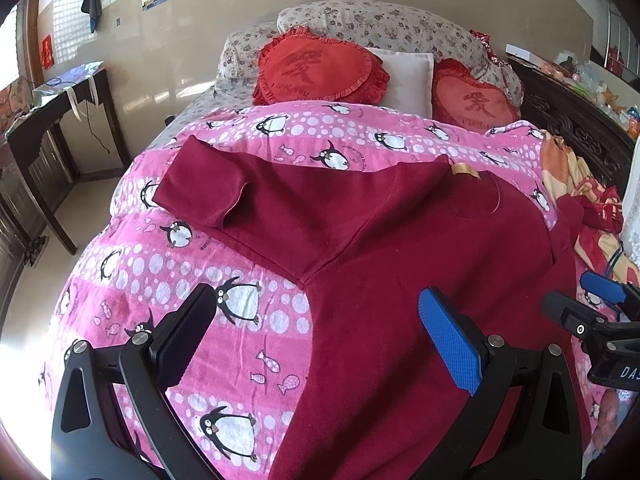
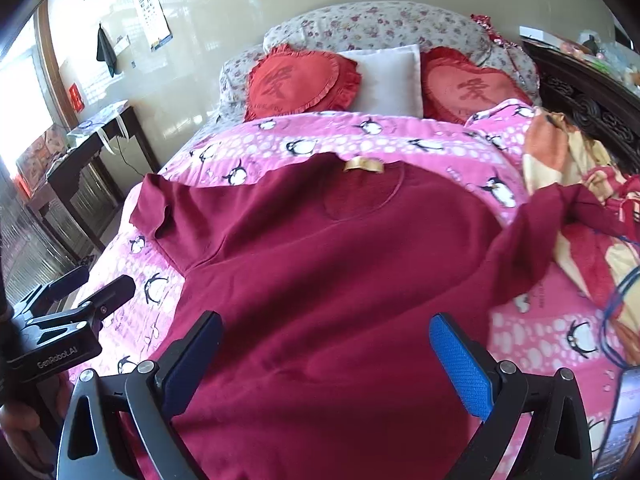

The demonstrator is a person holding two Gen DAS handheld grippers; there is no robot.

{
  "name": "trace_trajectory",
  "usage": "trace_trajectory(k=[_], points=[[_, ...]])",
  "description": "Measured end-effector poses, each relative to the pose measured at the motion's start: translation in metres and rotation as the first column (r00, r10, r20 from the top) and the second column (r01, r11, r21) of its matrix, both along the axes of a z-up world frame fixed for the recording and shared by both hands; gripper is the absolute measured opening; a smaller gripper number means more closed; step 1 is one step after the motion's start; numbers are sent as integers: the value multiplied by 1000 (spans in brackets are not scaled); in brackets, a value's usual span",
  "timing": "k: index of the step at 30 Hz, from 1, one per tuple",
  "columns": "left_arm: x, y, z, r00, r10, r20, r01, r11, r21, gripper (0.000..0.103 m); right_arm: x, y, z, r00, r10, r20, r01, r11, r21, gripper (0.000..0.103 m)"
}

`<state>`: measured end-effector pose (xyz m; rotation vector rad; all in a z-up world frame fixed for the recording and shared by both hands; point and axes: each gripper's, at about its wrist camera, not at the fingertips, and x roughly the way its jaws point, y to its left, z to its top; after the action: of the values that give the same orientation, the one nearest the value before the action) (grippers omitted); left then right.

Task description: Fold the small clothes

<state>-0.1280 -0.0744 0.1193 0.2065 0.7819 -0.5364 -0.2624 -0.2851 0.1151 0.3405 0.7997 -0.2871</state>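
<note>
A dark red long-sleeved top (image 1: 400, 248) (image 2: 320, 272) lies spread on the pink penguin quilt (image 1: 240, 344) (image 2: 280, 136), neck label (image 2: 363, 165) at the far end. Its left sleeve (image 1: 200, 188) is folded short on the quilt; its right sleeve (image 2: 560, 216) trails off to the right. My left gripper (image 1: 316, 340) hovers open over the top's left edge, holding nothing. Over the top's near middle, my right gripper (image 2: 326, 354) is open too. Each gripper shows at the edge of the other's view: the right one (image 1: 576, 300) and the left one (image 2: 92, 284).
Two red heart cushions (image 1: 320, 66) (image 2: 468, 88), a white pillow (image 2: 384, 80) and floral pillows lie at the bed's head. A crumpled orange-red blanket (image 2: 592, 216) lies at the right. A dark wooden desk (image 1: 60, 128) stands left of the bed, a carved dark headboard (image 2: 592, 100) on the right.
</note>
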Motion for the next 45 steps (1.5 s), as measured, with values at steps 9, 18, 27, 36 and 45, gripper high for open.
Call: trace_trajectory(k=[9, 18, 27, 36, 45], points=[[23, 14, -11, 998, 52, -36, -52, 999, -13, 102, 25, 15, -4, 999, 50, -9, -50, 999, -15, 103], [46, 28, -21, 992, 108, -60, -109, 994, -10, 102, 50, 27, -8, 996, 89, -8, -90, 996, -21, 103], [68, 41, -30, 986, 147, -79, -148, 989, -6, 102, 77, 40, -16, 991, 131, -26, -131, 991, -22, 102], [91, 58, -41, 976, 191, -99, -193, 981, -8, 102, 102, 51, -25, 987, 155, -39, -155, 988, -14, 101], [108, 70, -51, 967, 222, -122, -224, 975, -7, 102, 122, 63, -35, 979, 192, -65, -192, 981, -5, 95]])
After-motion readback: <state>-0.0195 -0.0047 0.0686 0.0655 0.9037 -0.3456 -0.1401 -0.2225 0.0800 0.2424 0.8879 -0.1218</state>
